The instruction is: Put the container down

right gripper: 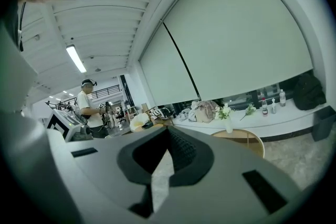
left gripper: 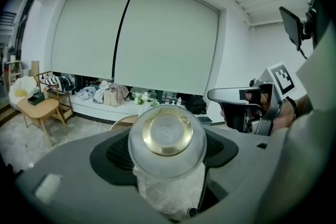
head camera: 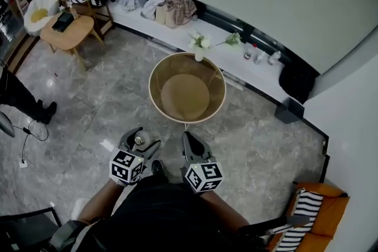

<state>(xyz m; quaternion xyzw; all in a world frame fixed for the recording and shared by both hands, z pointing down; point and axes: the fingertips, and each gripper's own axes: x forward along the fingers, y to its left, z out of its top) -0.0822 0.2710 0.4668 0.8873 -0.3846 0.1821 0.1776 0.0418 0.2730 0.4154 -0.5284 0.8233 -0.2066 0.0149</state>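
1. Left gripper (head camera: 140, 140): jaws clamped on the gold-lidded container (left gripper: 167, 136).
2. Container: held over the floor, near the round table (head camera: 155, 77) but apart from it.
3. Right gripper (right gripper: 167, 130): jaws together, empty.

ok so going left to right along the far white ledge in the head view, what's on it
pile of rumpled clothes → white flowers in a small white vase → small clear bottles → black bag

Grey marble floor (head camera: 100, 109), round wooden table (head camera: 186, 97)
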